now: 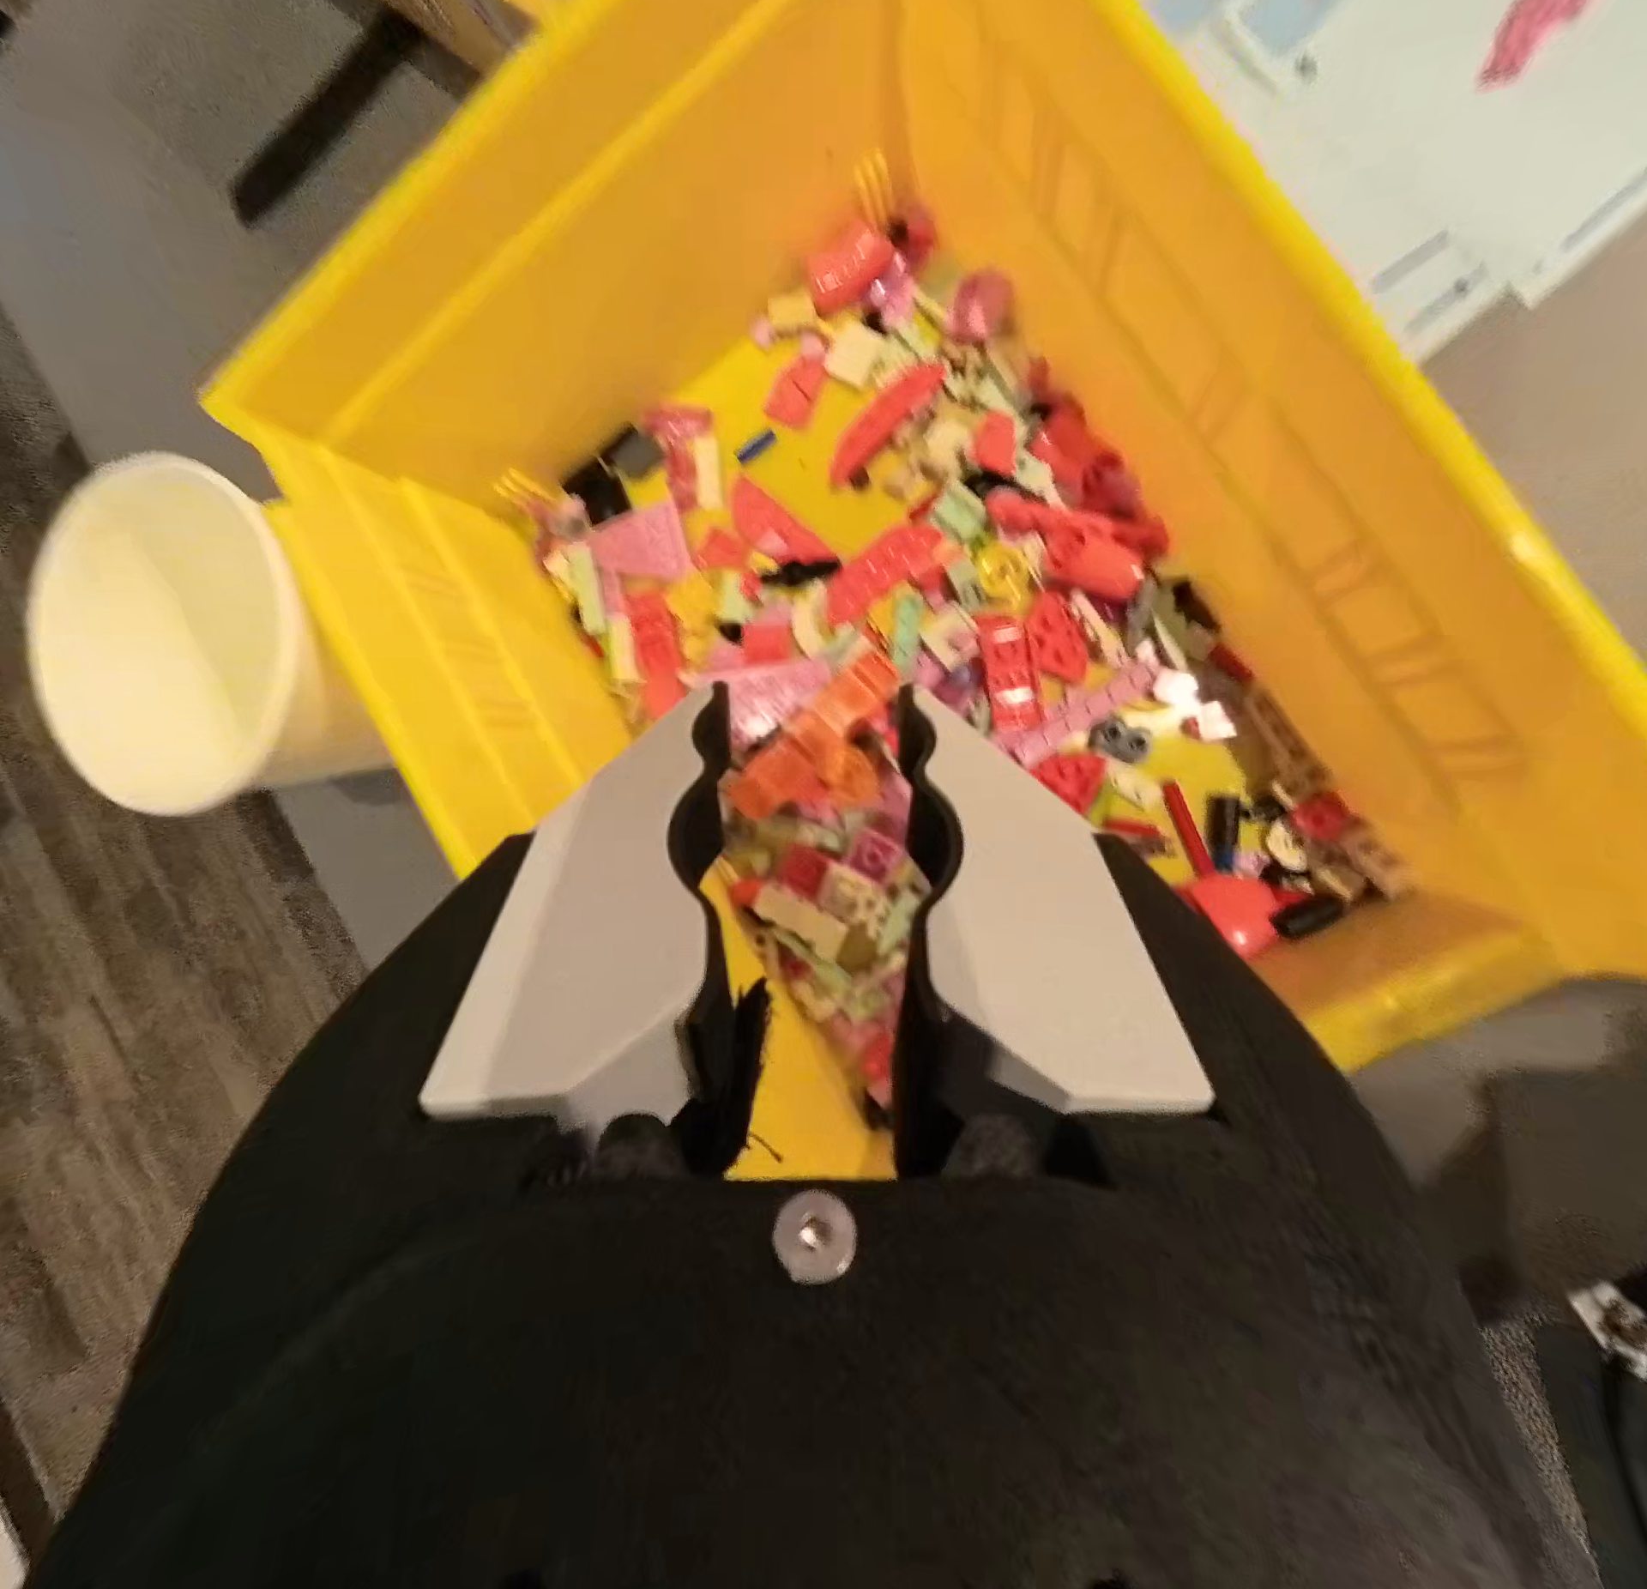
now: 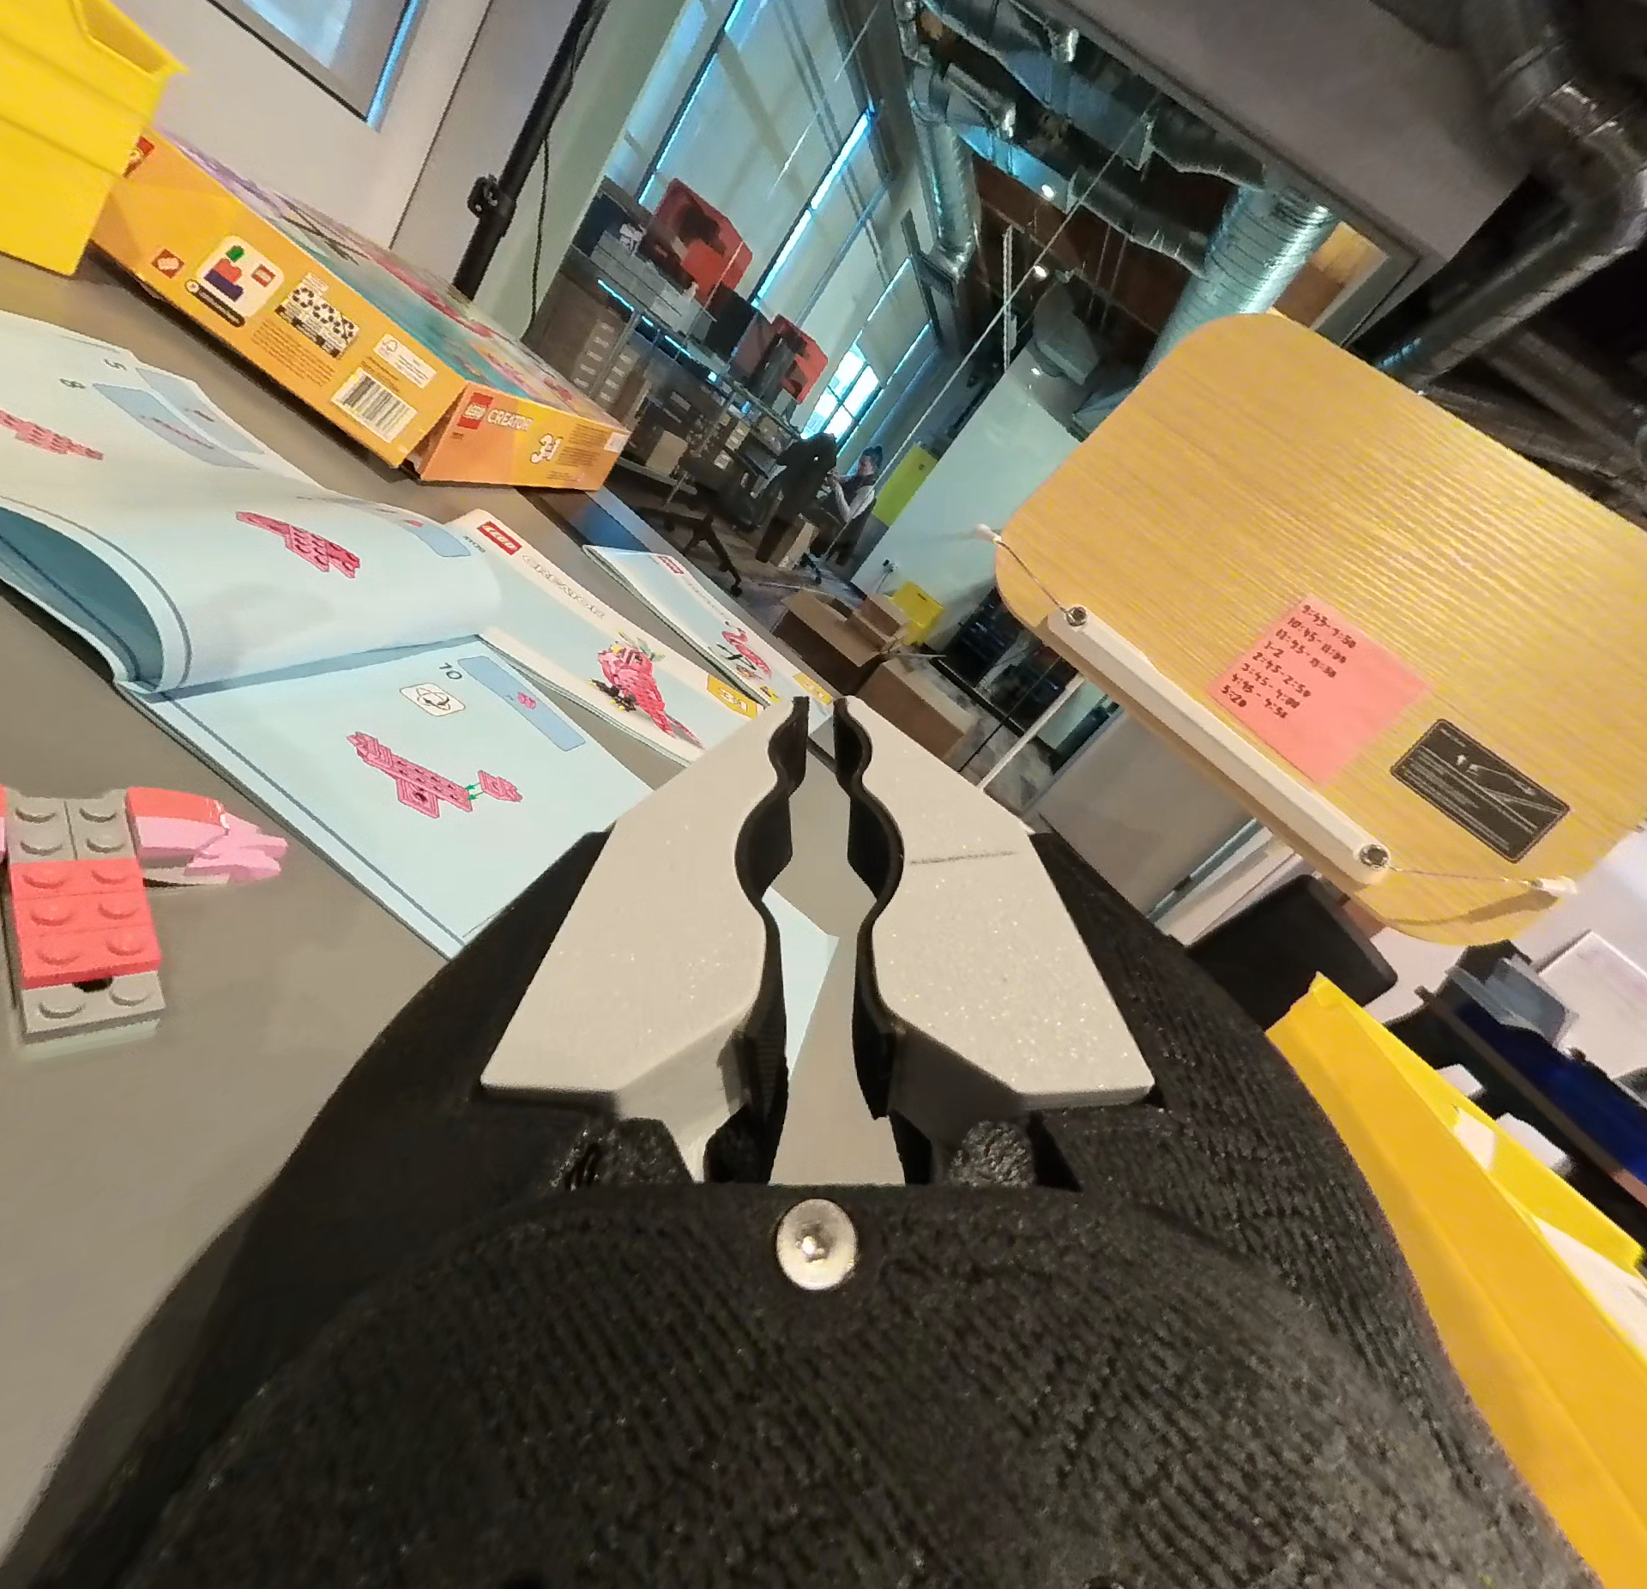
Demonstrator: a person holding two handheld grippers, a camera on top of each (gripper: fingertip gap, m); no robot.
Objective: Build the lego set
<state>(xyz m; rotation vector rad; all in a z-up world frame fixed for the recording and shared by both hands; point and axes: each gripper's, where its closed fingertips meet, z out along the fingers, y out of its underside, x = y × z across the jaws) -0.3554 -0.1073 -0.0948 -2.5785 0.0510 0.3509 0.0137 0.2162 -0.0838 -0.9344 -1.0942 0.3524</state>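
A yellow bin (image 1: pixel 535 254) holds a loose heap of red, pink, orange and pale green lego pieces (image 1: pixel 936 583). My left gripper (image 1: pixel 811 699) hovers over the near part of the heap, open and empty; this view is blurred. In the right wrist view, a small partial build of grey, red and pink bricks (image 2: pixel 80 904) lies on the grey table at the left. An open instruction booklet (image 2: pixel 312 655) lies beyond it. My right gripper (image 2: pixel 822 706) is above the table, to the right of the build, with its tips almost touching and nothing between them.
A white paper cup (image 1: pixel 160 637) stands against the bin's left side. An orange lego box (image 2: pixel 356 343) and another yellow bin (image 2: pixel 62 120) sit at the table's far left. A yellow bin edge (image 2: pixel 1470 1234) is at the lower right. A wooden panel (image 2: pixel 1292 521) stands to the right. The wooden panel (image 2: pixel 1292 521) sits 35 centimeters or so from the ends of my right fingers.
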